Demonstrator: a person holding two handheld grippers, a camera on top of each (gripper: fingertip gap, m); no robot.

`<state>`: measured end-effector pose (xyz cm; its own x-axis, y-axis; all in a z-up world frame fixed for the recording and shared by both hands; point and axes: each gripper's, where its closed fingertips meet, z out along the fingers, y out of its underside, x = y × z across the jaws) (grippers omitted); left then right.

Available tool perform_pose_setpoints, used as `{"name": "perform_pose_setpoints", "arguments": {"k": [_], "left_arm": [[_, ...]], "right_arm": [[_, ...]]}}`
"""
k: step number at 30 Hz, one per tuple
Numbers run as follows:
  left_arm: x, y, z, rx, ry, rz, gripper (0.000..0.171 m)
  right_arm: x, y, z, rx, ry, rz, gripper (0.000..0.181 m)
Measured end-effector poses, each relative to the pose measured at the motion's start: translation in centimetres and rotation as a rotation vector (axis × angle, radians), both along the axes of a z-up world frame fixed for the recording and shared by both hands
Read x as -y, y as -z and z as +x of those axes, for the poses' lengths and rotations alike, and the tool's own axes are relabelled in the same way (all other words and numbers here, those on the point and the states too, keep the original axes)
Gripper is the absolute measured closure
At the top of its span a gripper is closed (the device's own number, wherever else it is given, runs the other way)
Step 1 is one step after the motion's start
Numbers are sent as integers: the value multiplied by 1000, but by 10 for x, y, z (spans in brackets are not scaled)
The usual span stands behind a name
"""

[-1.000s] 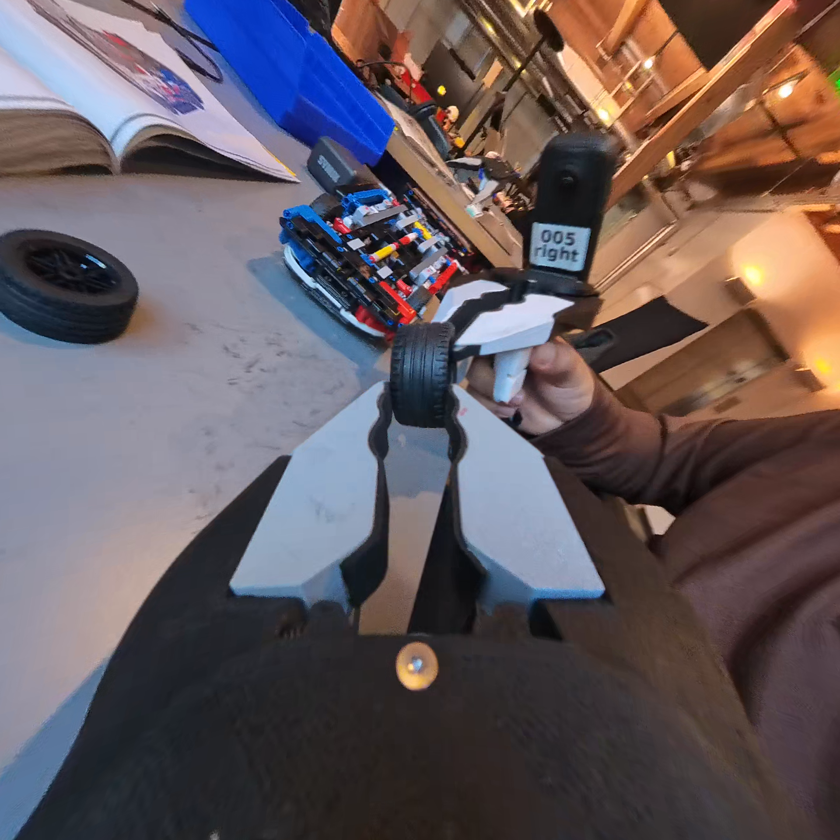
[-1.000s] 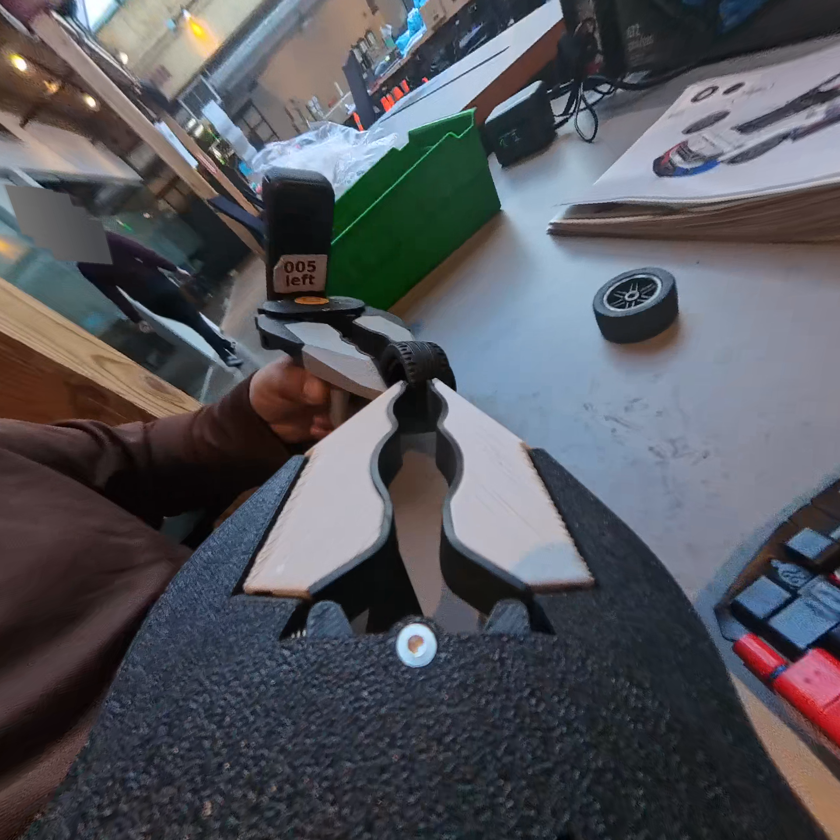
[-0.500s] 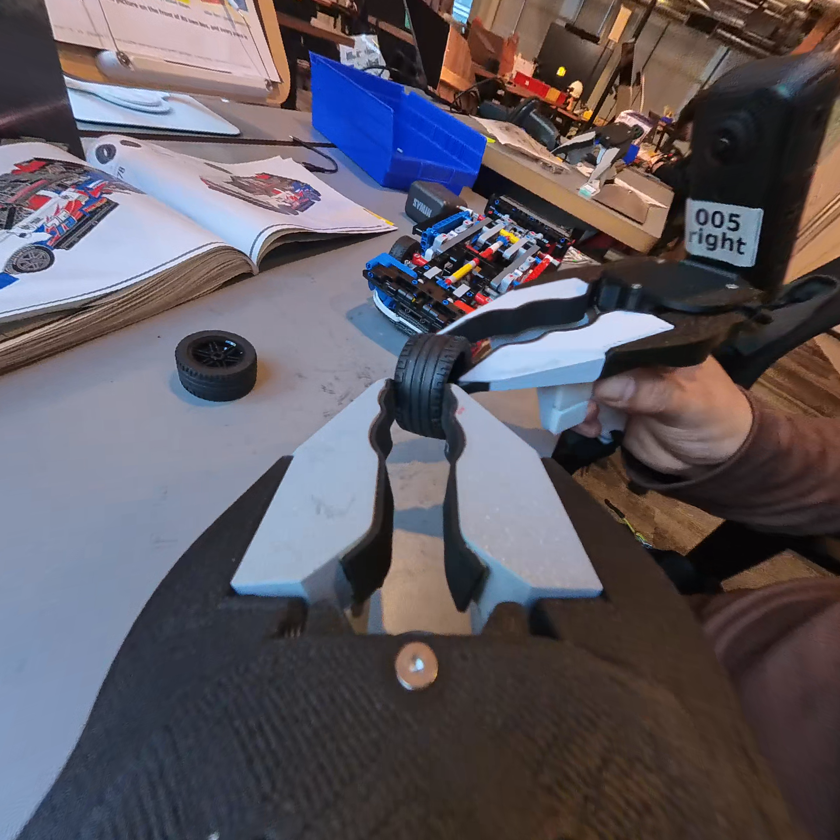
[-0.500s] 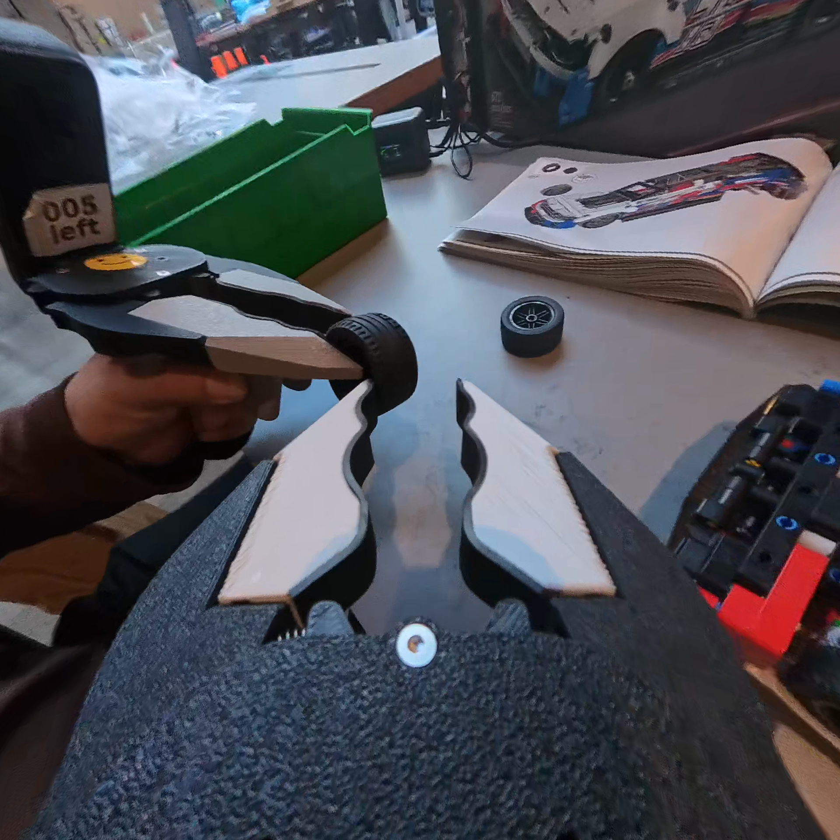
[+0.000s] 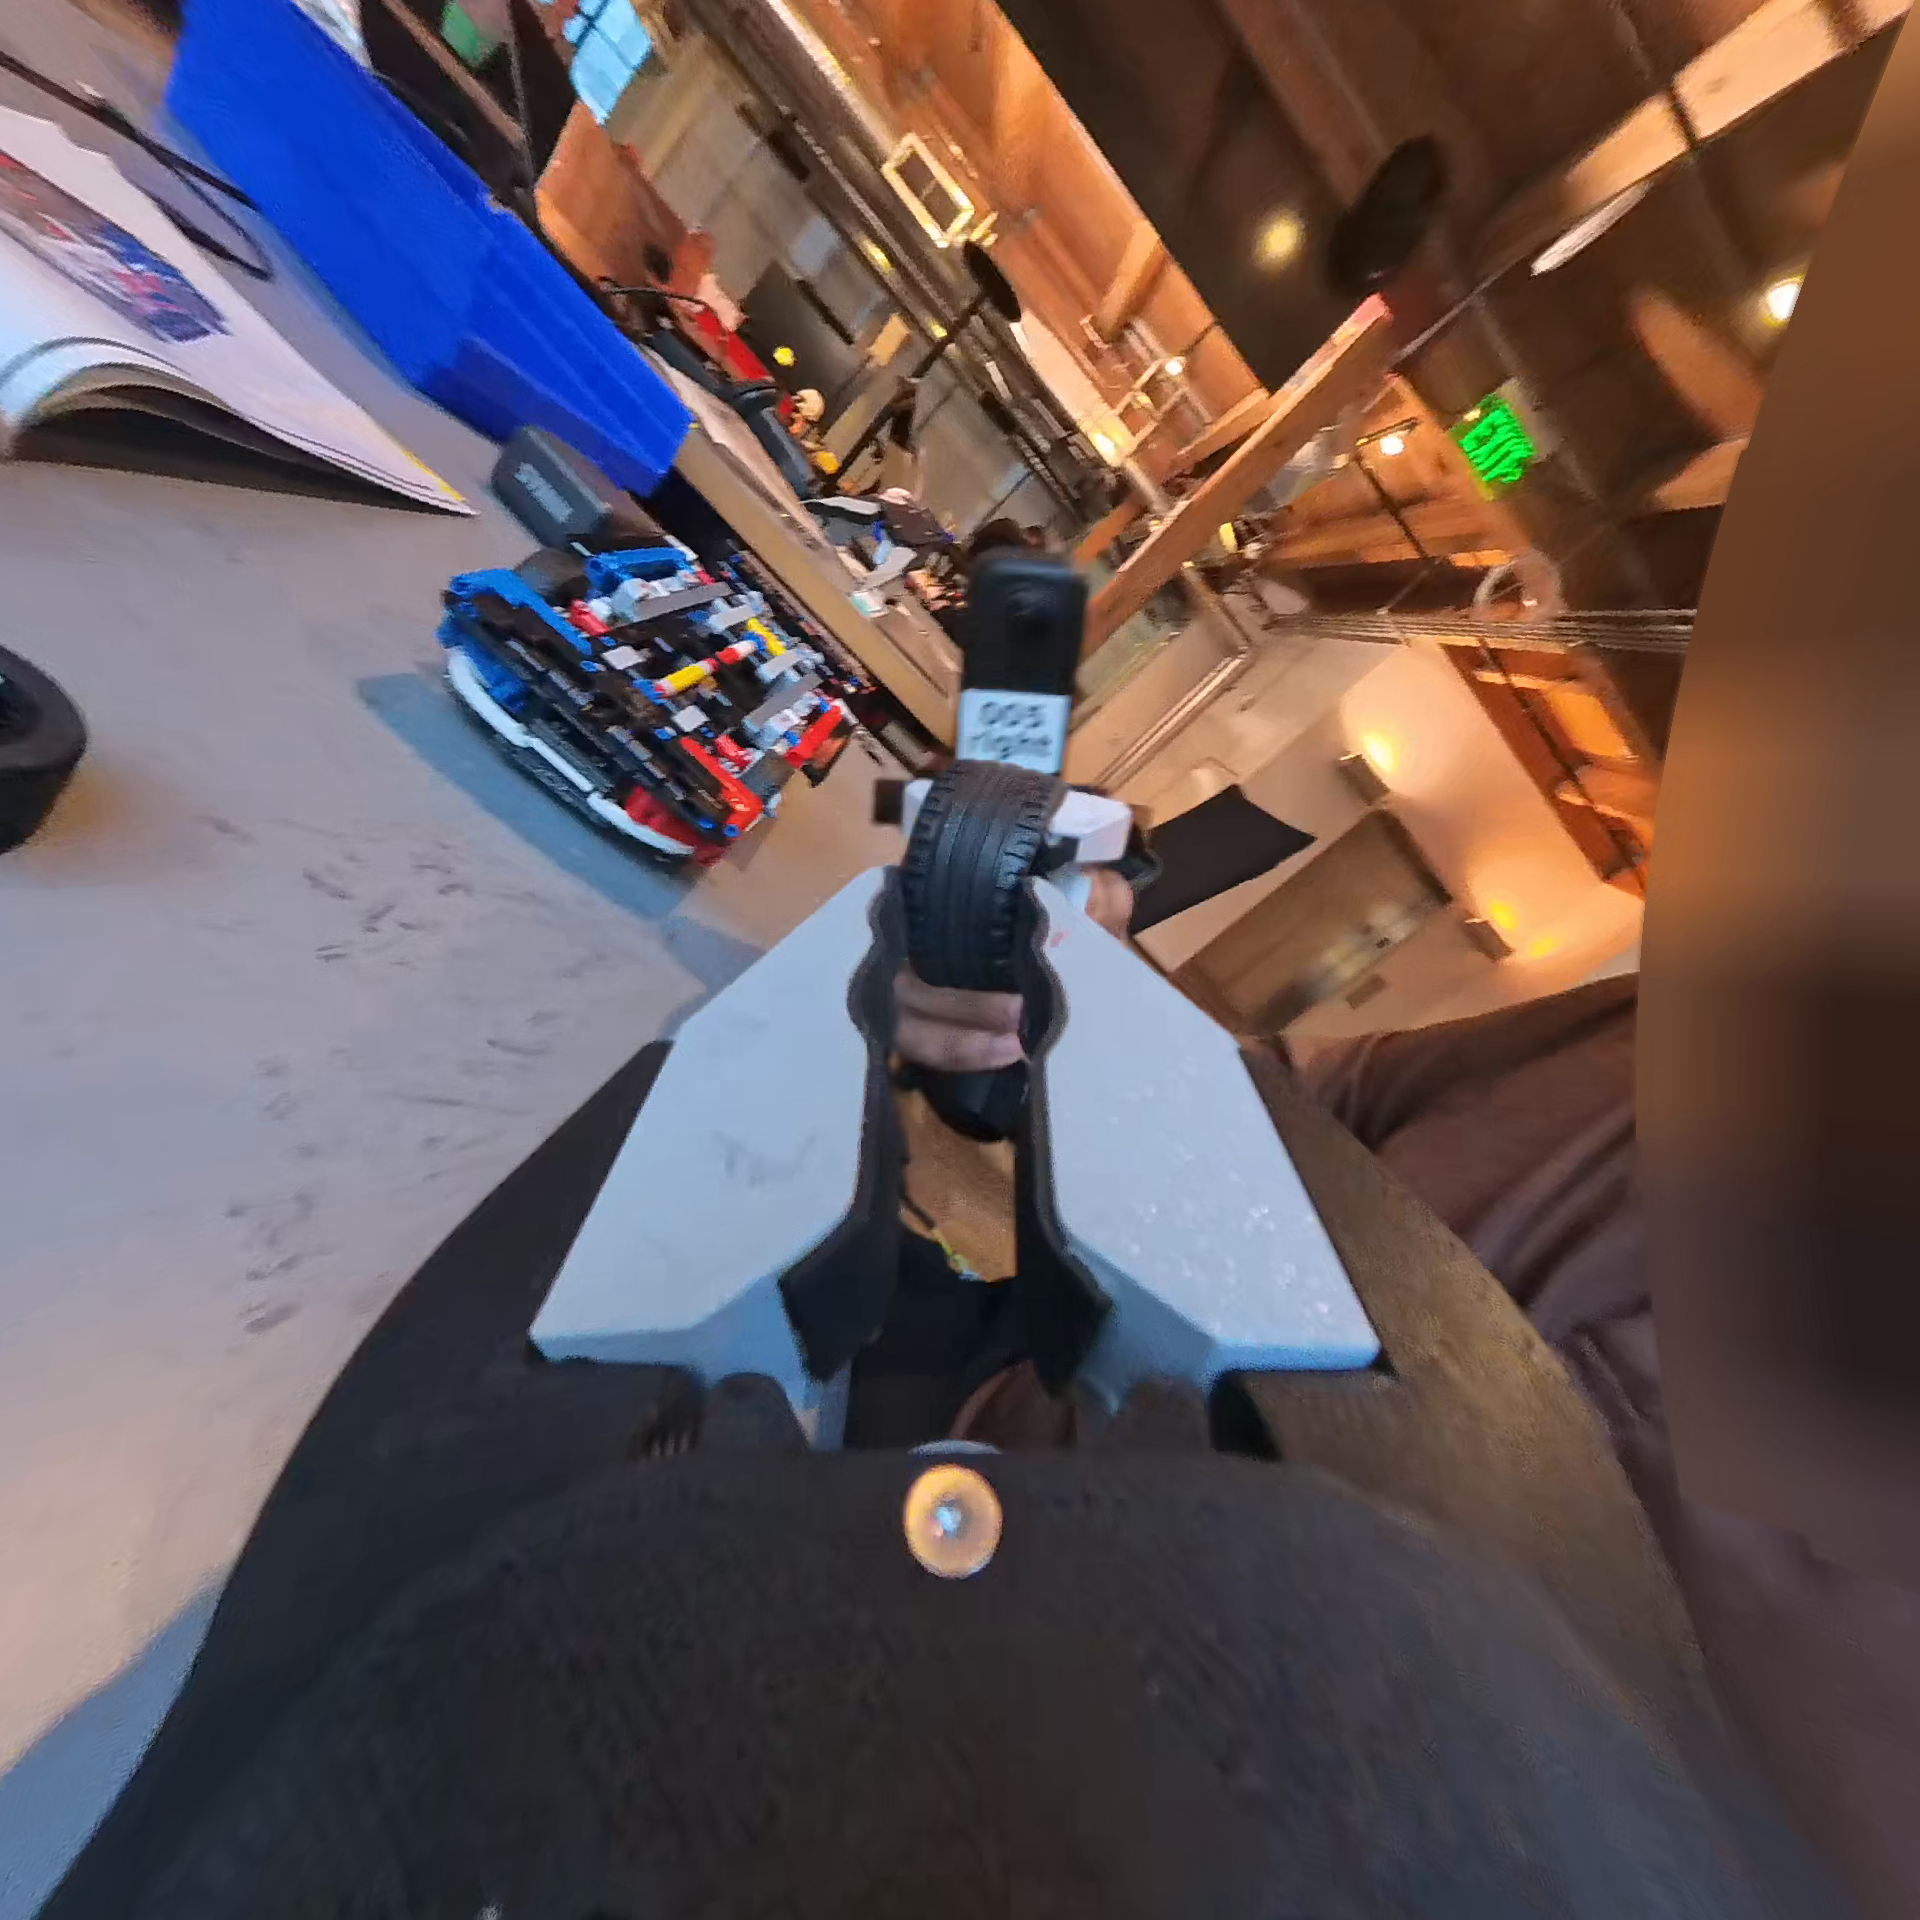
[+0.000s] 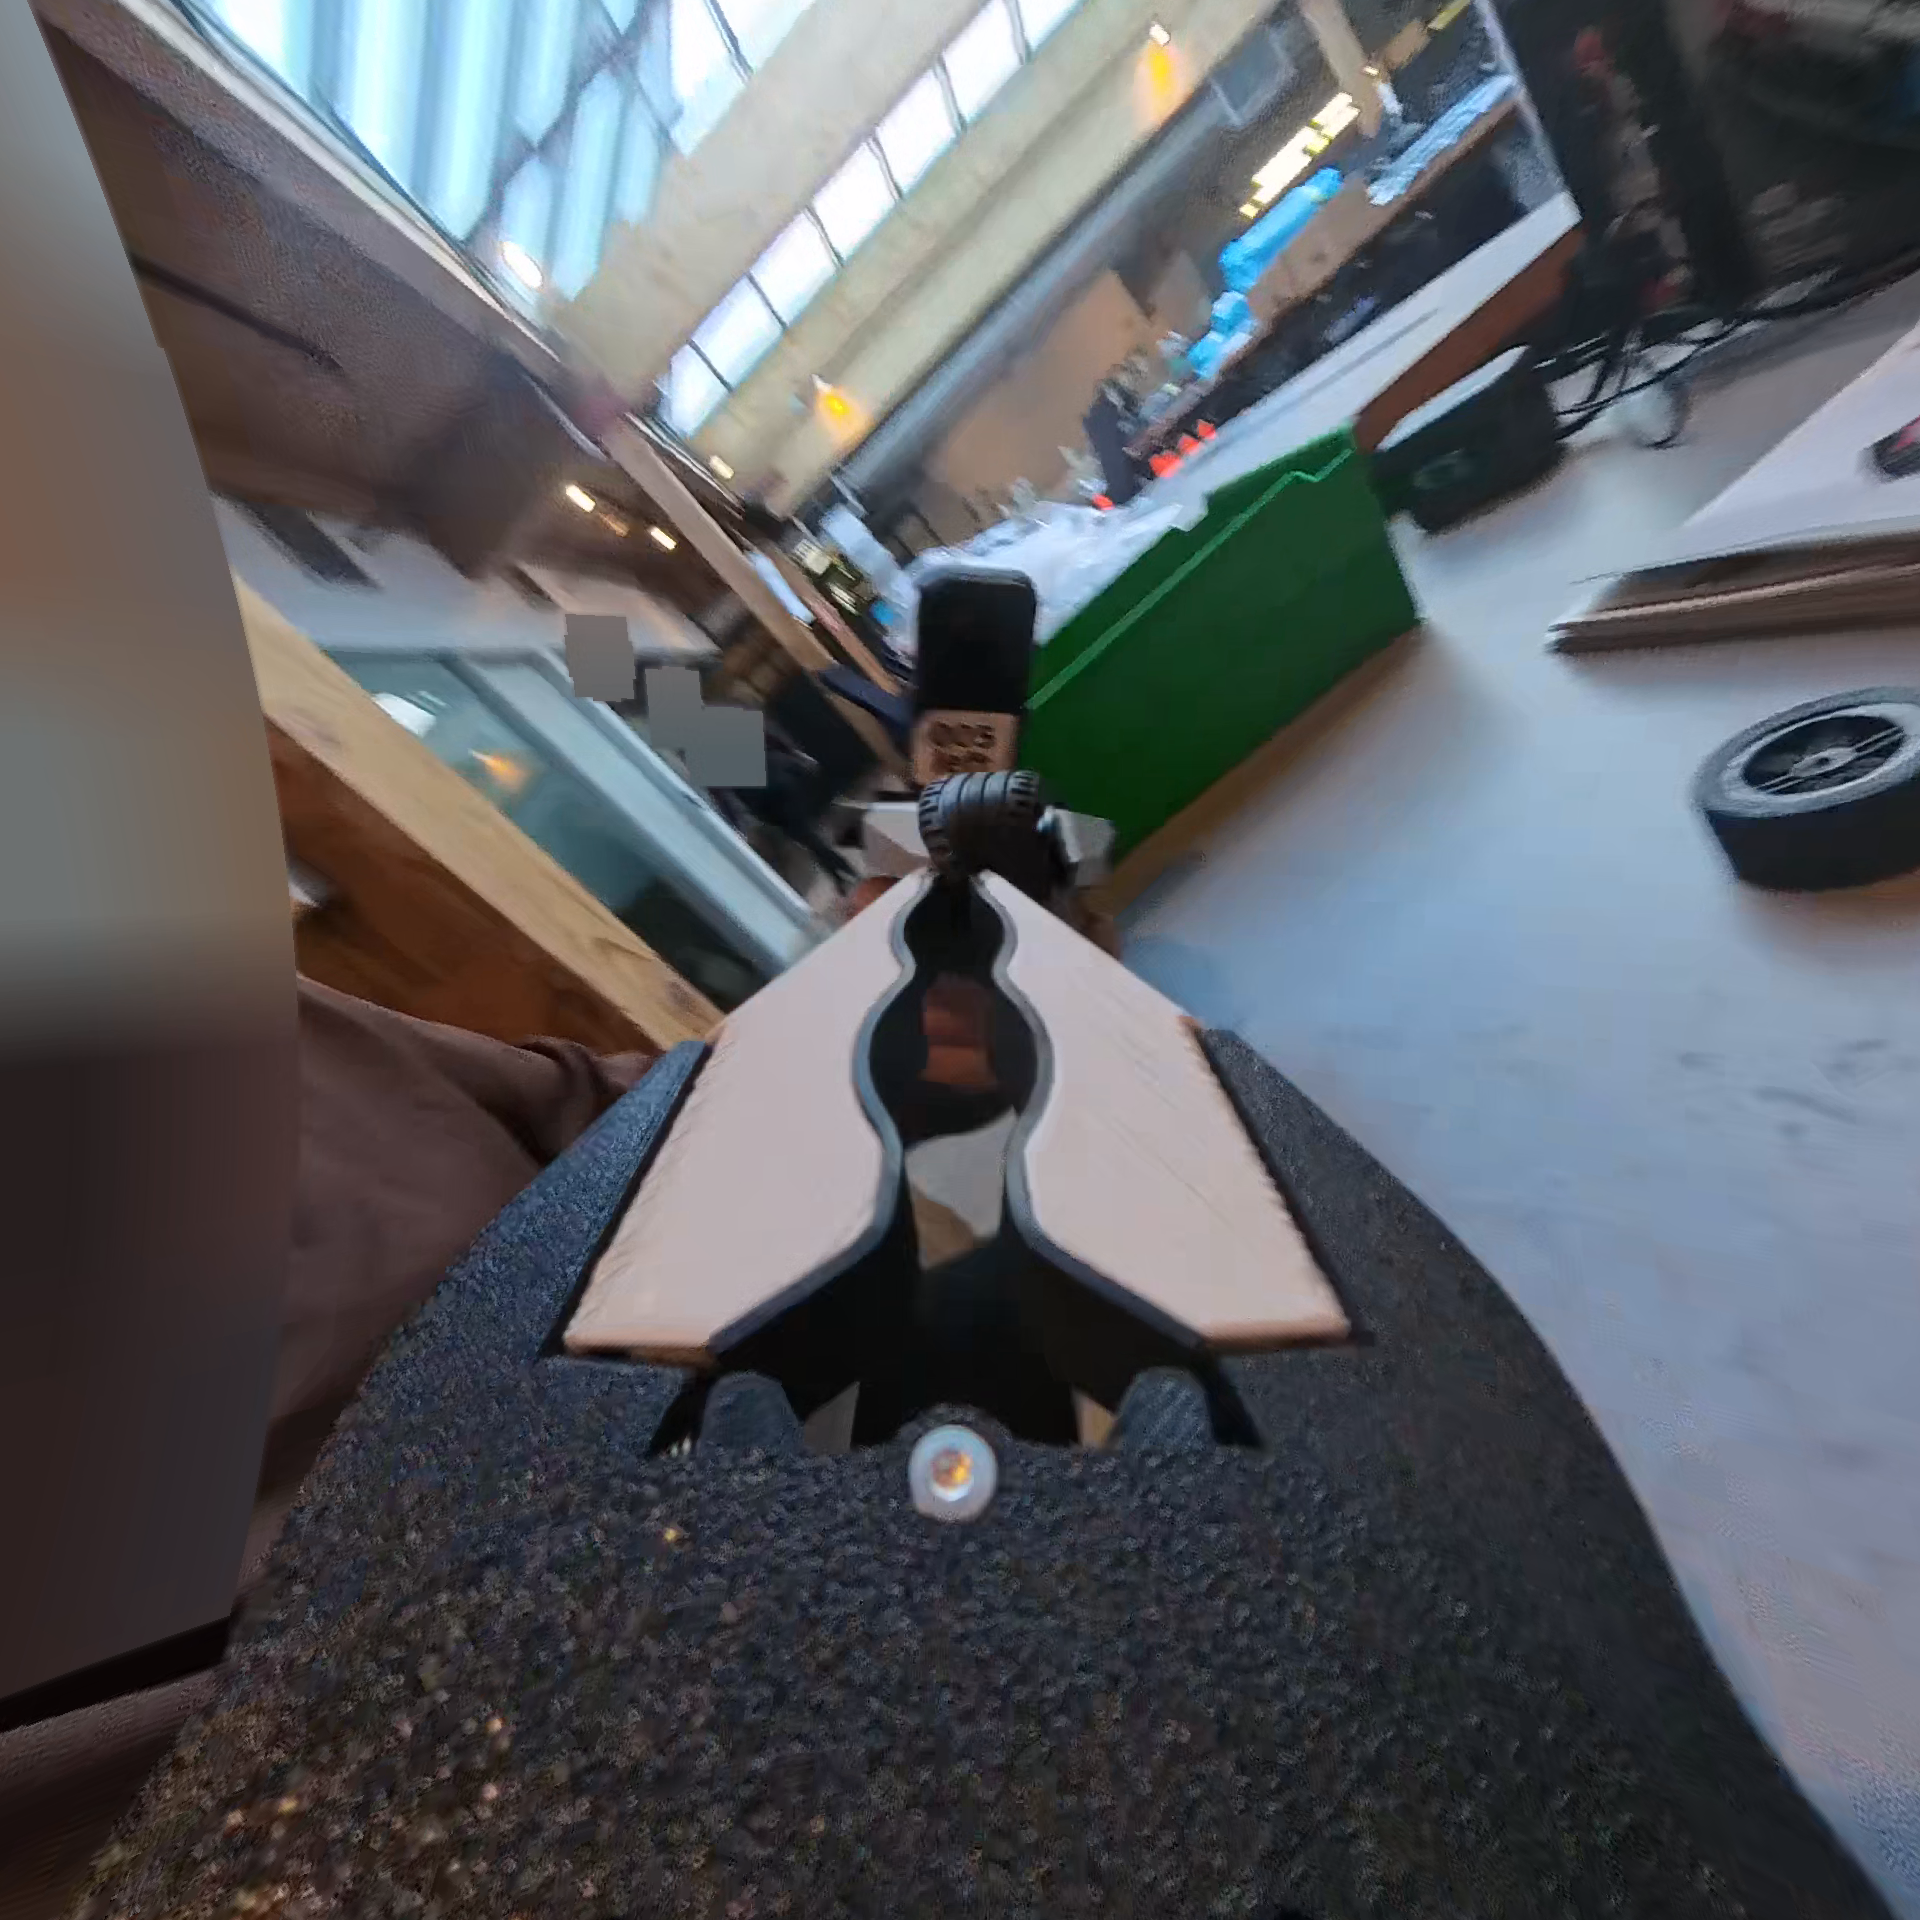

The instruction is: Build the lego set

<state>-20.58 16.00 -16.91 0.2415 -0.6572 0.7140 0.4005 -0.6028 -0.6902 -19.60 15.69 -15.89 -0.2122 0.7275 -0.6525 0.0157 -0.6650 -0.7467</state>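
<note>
The black tyre (image 5: 971, 883) was held clenched, tread outward, in the left gripper (image 5: 961, 914) above the worktop (image 5: 260, 1039), presumably so something could be pressed into it. The right gripper (image 6: 954, 883) was pinched nearly closed at the tyre's far side, whether on a part could not be told; the lego car (image 5: 644, 686) lay beyond.

The grey table top (image 5: 260, 1039) lies open between the half-built blue, black and red brick car (image 5: 644, 696) and the loose black rubber wheel (image 6: 1818, 790). The green plastic bin (image 6: 1226, 623), the blue plastic bin (image 5: 416, 249) and the open instruction book (image 5: 156, 343) close the far side.
</note>
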Motion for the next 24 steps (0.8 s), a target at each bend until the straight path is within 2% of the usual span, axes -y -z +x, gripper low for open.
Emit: {"name": "perform_pose_setpoints", "arguments": {"k": [2, 4, 7, 9, 10, 11, 14, 19, 21, 23, 24], "left_arm": [[0, -1, 0, 30, 20, -10, 154], [-3, 5, -3, 36, 0, -28, 154], [-7, 10, -4, 119, -22, -101, 154], [-16, 18, -6, 40, -100, -71, 154], [-19, 20, -7, 3, -126, -56, 154], [-20, 22, -8, -34, -152, -44, 154], [-22, 24, -5, -157, -233, -2, 154], [-24, 17, -7, -281, -341, 89, 154], [-23, 17, -7, -269, -339, 77, 154], [-23, 17, -6, -245, -333, 61, 154], [-22, 13, -7, -209, -322, 56, 154]], "right_arm": [[0, -2, 1, -58, -21, -103, 181], [-2, 5, -2, -6, 10, -72, 181], [-5, 15, -3, 203, 127, 273, 181], [-15, 25, -2, 385, 241, 552, 181], [-18, 29, -3, 439, 272, 605, 181], [-21, 31, -3, 463, 282, 584, 179], [-23, 33, -3, 419, 269, 369, 172], [-26, 42, 0, 390, 259, 212, 155], [-25, 40, -1, 356, 262, 207, 155], [-20, 34, -4, 302, 218, 189, 170], [-19, 29, -4, 259, 212, 167, 171]]}}
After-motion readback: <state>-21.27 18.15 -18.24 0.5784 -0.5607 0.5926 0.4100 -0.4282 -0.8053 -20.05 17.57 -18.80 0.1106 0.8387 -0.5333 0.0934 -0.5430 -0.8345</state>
